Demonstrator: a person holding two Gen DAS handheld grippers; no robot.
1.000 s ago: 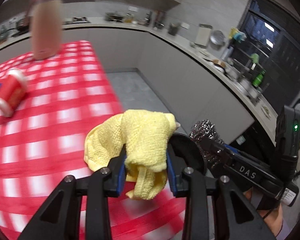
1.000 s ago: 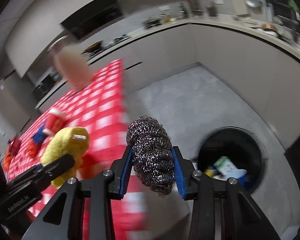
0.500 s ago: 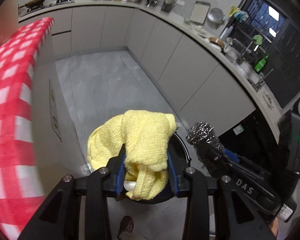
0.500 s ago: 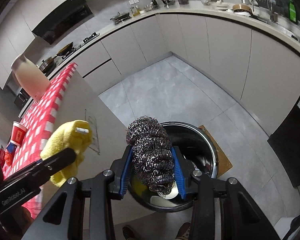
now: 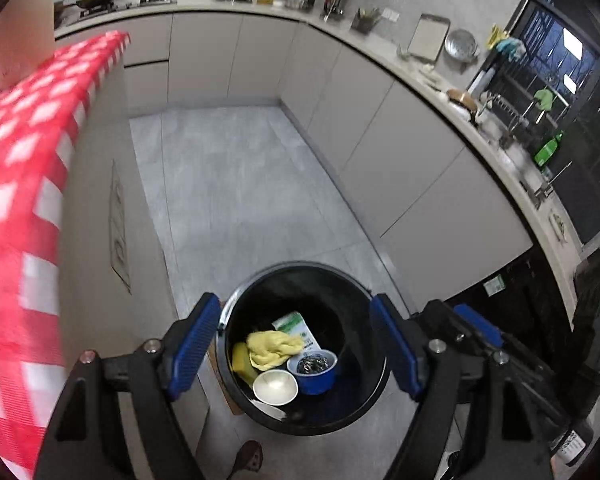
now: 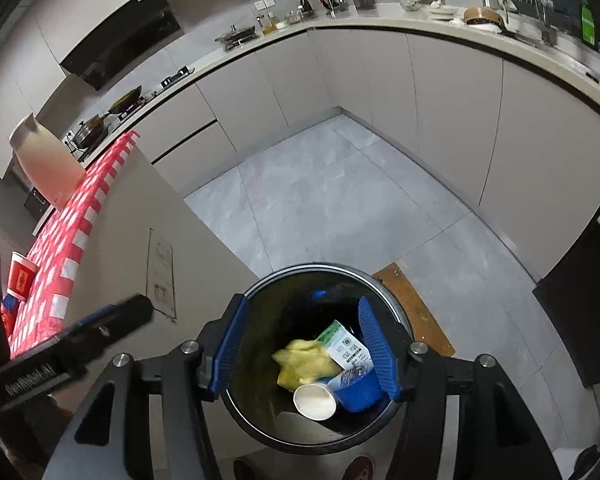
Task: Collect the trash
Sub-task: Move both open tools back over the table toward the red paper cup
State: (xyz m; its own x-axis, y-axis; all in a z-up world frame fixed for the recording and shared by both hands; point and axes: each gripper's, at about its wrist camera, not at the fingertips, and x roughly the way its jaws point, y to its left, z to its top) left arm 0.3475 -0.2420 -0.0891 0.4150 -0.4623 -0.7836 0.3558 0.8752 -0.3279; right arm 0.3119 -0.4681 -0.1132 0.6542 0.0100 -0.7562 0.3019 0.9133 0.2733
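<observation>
Both grippers hang over the bin (image 5: pixel 364 412), jaws just opened, spread, nothing between: left gripper (image 5: pixel 296 346), right gripper (image 6: pixel 306 346). Cloth (image 5: pixel 272 347) and scourer (image 5: pixel 314 363) lie inside. Counter edge close left; bare floor (image 5: pixel 236 184) beyond.

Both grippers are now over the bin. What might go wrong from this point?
The red cup stands near the edge of the checked table, so a gripper swinging back might knock it off. The bin stands close beside the counter, and a shoe is near its base: a step could tip it.
</observation>
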